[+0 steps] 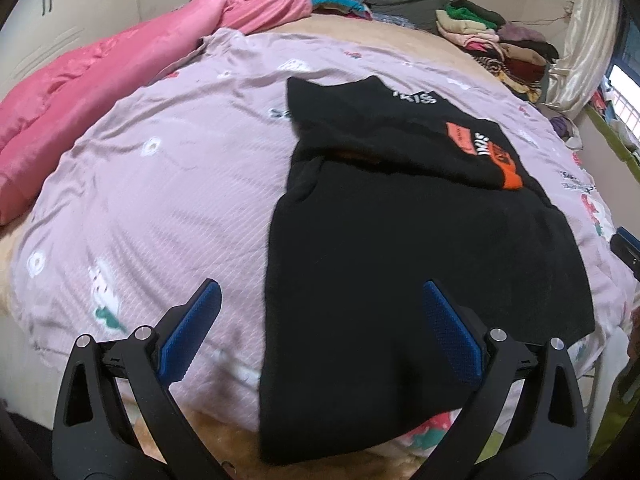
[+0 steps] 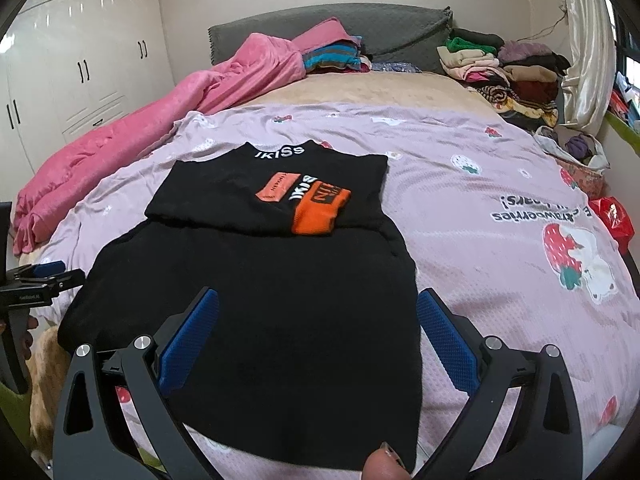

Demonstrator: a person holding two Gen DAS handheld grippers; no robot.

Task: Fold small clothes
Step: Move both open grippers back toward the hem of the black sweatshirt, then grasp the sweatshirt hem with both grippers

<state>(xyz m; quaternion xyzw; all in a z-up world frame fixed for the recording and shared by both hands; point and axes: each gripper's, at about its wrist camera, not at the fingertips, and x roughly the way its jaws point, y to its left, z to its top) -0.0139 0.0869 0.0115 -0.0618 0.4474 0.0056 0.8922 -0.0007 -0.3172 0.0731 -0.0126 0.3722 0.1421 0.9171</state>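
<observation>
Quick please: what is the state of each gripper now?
Left gripper: open, holding nothing.
Right gripper: open, holding nothing, above the black knitted garment.

Open lilac sheet [image 2: 460, 216] lies bare to the left and right of the black garment [image 2: 280, 280], giving clear passage. A pink quilt [image 2: 132, 132] bounds the left side; stacked clothes [image 2: 508, 72] crowd the far right corner.

A matt black knit garment [image 2: 256, 280] is lying on a lilac cloth sheet [image 2: 480, 184] with a fine woven texture. At upper left, a plush pink blanket [image 2: 160, 120] is catching a soft sheen beside glossy white wardrobe doors [image 2: 80, 60]. Gripper pads [image 2: 188, 344] are showing dimpled blue rubber.
</observation>
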